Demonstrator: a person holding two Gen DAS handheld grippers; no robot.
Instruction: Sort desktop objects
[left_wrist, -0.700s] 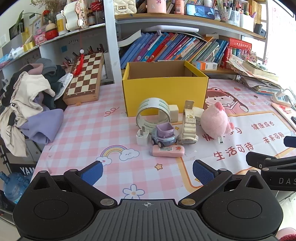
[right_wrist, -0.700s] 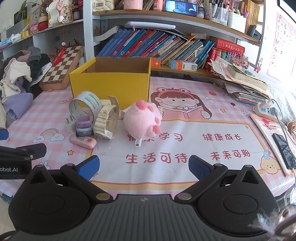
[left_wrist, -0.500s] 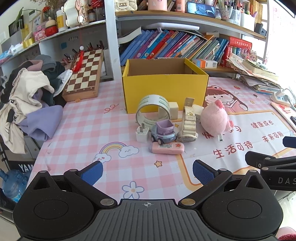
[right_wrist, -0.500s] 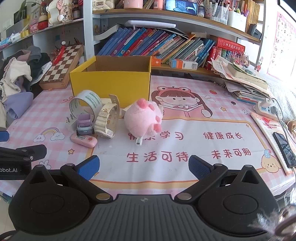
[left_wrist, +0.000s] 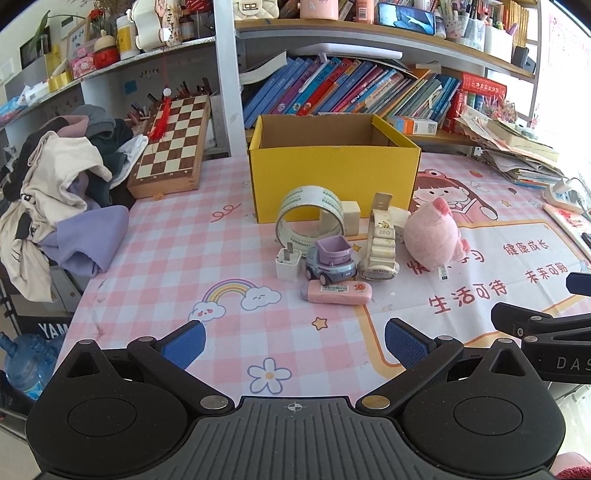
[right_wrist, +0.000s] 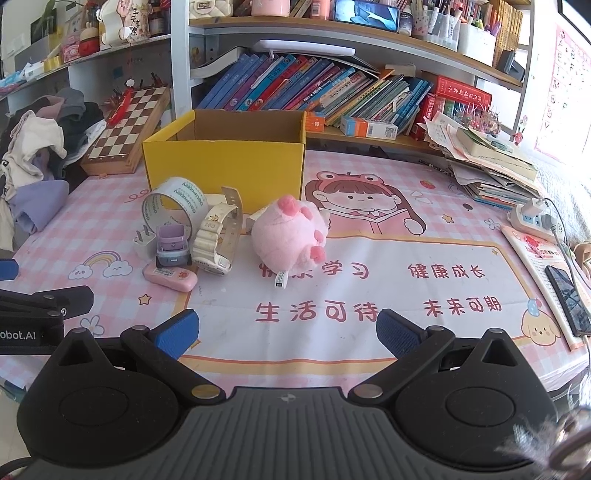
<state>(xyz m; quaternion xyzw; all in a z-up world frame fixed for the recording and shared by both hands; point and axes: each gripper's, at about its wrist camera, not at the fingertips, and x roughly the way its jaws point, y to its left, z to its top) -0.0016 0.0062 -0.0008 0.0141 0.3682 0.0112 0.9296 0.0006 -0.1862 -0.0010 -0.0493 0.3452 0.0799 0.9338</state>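
Because the small objects to be sorted are gathered in a tight cluster just in front of the open yellow box (left_wrist: 334, 184), they appear to be laid out so that each can be lifted a short way into it. Nearest the box's front wall, a roll of tape (left_wrist: 309, 214) is stood on edge, with a pale block (left_wrist: 351, 218) beside it; in front of these a white charger plug (left_wrist: 288, 264), a purple toy truck (left_wrist: 330, 260) and a cream watch (left_wrist: 380, 245) are set side by side, and a pink eraser-like case (left_wrist: 338, 291) is laid flat on the near side of the truck, farthest from the box. A pink plush pig (right_wrist: 288, 236) is placed to the right of the watch, off the box's right front corner. The left gripper (left_wrist: 293, 341) and the right gripper (right_wrist: 286, 330) are held well short of the cluster, on the side away from the box, tilted down toward the table (left_wrist: 166, 258); the jaws of both are spread wide and nothing is held between them, which suggests that no object has been chosen yet. The floor of the box is hidden by its front wall, so whether anything lies inside cannot be told. The pale block is partly covered by the tape roll, another pale thing behind the watch is too hidden to name, and the plush's face is turned away.
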